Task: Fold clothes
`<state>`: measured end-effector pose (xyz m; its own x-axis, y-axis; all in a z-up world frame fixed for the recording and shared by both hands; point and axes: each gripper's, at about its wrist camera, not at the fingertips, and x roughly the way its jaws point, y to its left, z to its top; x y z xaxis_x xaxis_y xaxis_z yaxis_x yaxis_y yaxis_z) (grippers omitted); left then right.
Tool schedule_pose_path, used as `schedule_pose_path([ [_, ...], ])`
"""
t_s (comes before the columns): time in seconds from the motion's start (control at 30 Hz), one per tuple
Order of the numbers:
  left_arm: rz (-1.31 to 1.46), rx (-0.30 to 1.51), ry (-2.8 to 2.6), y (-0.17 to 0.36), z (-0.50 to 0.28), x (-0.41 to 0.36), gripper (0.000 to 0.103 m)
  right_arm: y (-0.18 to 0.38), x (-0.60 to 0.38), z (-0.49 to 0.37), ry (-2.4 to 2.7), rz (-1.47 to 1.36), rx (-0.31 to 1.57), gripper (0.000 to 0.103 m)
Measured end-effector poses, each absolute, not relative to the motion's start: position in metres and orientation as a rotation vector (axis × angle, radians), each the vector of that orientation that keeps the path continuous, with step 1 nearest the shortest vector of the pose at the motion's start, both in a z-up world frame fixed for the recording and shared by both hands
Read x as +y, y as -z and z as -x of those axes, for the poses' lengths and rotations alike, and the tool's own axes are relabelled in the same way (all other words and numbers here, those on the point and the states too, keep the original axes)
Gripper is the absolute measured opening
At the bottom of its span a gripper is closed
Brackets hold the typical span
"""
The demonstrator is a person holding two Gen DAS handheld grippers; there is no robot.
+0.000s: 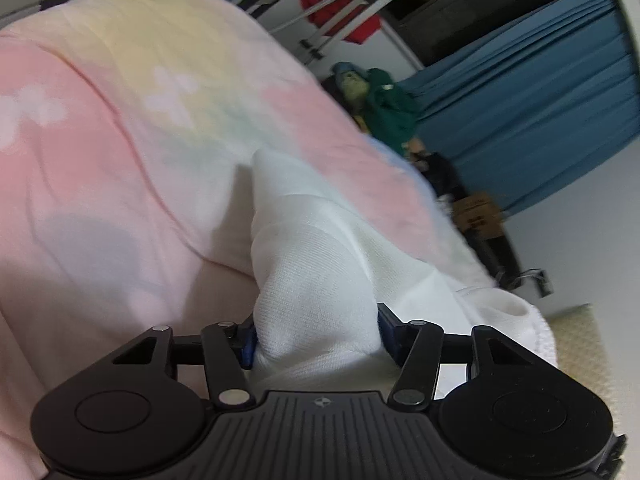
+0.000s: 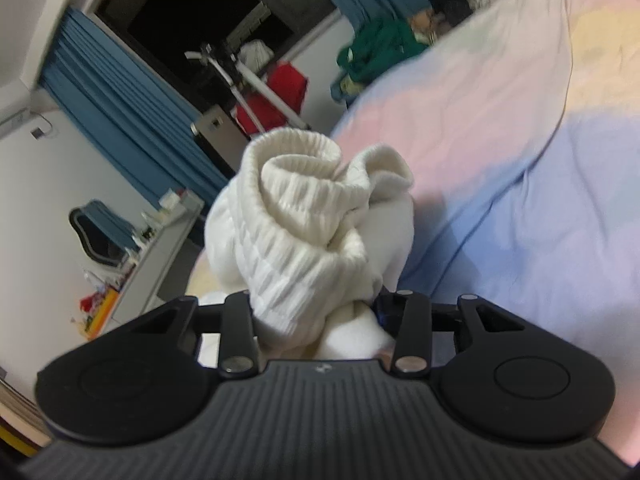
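Observation:
A white knitted garment (image 1: 316, 256) is bunched between the fingers of my left gripper (image 1: 316, 340), which is shut on it; the cloth trails off to the right over the pastel bed cover (image 1: 120, 140). In the right wrist view my right gripper (image 2: 316, 316) is shut on the garment's ribbed cream-white cuff (image 2: 304, 216), which bulges up in rolled folds above the jaws. The fingertips of both grippers are hidden by the cloth. Both views are tilted and blurred.
The bed (image 2: 520, 160) has a pink, yellow and blue cover. Beyond it lie a green garment pile (image 1: 388, 108), blue curtains (image 1: 520, 100), a red item on a metal rack (image 2: 276, 96), a dark window and a cluttered grey desk (image 2: 160, 248).

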<state>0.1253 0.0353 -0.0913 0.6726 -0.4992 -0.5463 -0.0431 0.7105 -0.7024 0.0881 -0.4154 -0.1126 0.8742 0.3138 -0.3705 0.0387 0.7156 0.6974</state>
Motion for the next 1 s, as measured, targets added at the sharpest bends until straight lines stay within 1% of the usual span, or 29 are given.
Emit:
schedule_pose_path([
  [0.27, 0.788, 0.719, 0.411, 0.053, -0.137, -0.037, 0.056, 0.064, -0.472, -0.065, -0.100, -0.769, 0.293, 0.042],
  [0.4, 0.776, 0.689, 0.497, 0.036, -0.178, -0.103, 0.056, 0.045, -0.518, -0.062, -0.021, -0.764, 0.187, 0.042],
  [0.5, 0.746, 0.690, 0.555, 0.028, -0.215, -0.156, 0.056, 0.046, -0.555, -0.065, 0.053, -0.796, 0.127, 0.042],
  [0.63, 0.695, 0.711, 0.600, 0.037, -0.262, -0.226, 0.056, 0.073, -0.600, -0.074, 0.142, -0.854, 0.072, 0.042],
  [0.77, 0.628, 0.767, 0.594, 0.079, -0.295, -0.277, 0.056, 0.122, -0.632, -0.092, 0.211, -0.880, 0.076, 0.042],
  [0.9, 0.538, 0.878, 0.519, 0.142, -0.316, -0.301, 0.057, 0.185, -0.650, -0.111, 0.282, -0.921, 0.280, 0.042],
  [0.93, 0.509, 0.872, 0.519, 0.151, -0.318, -0.304, 0.057, 0.200, -0.650, -0.112, 0.286, -0.928, 0.325, 0.043],
  [1.0, 0.415, 0.856, 0.559, 0.156, -0.320, -0.309, 0.060, 0.220, -0.656, -0.105, 0.247, -0.994, 0.343, 0.046],
])
